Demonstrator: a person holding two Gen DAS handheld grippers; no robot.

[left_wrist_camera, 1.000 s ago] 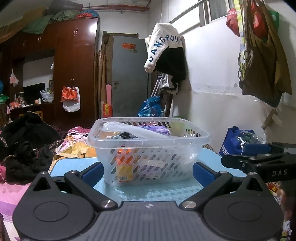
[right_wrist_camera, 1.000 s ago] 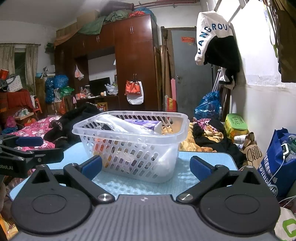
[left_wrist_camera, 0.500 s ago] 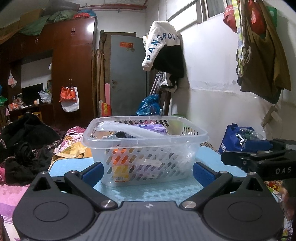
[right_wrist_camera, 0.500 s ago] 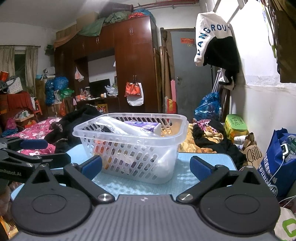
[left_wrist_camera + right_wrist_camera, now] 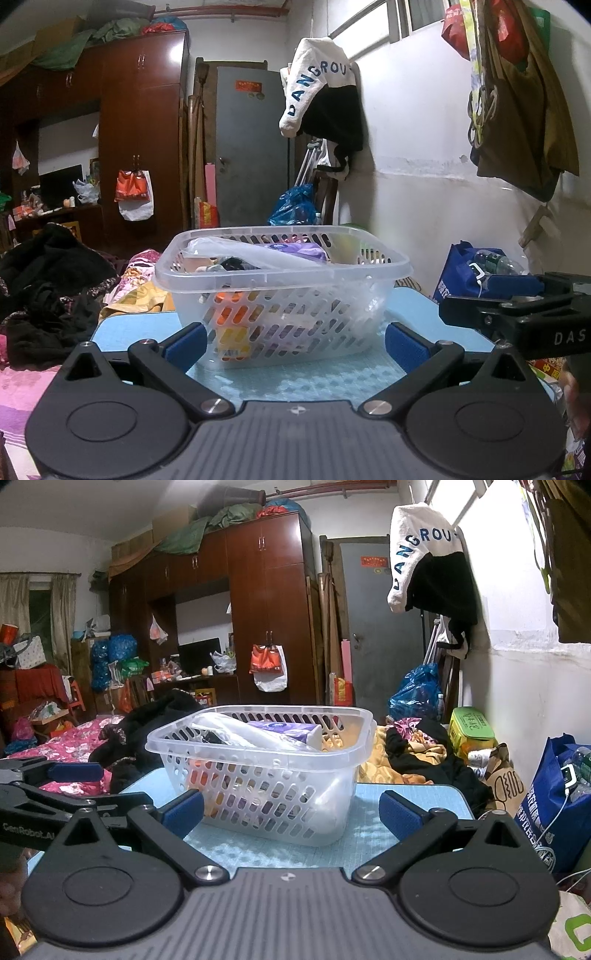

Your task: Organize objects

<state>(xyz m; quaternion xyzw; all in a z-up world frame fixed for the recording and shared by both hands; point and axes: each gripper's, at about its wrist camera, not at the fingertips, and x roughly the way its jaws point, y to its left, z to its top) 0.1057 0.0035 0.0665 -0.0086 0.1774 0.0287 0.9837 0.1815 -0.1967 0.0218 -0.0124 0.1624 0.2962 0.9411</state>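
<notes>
A clear plastic basket point(image 5: 284, 280) with slotted walls stands on a light blue table point(image 5: 295, 380). It holds several items: a clear plastic bag, a purple pack point(image 5: 295, 249), something orange and something yellow low down. It also shows in the right wrist view point(image 5: 258, 771). My left gripper point(image 5: 293, 341) is open and empty, just in front of the basket. My right gripper point(image 5: 291, 812) is open and empty, also in front of it. Each gripper shows at the edge of the other's view.
Dark clothes point(image 5: 48, 291) lie on a bed left of the table. A blue bag point(image 5: 554, 805) with bottles stands at the right by the wall. A wardrobe point(image 5: 258, 609) and a grey door point(image 5: 251, 147) are behind.
Both grippers have shifted slightly, so the basket sits a little further left in the left wrist view. Both stay open and empty.
</notes>
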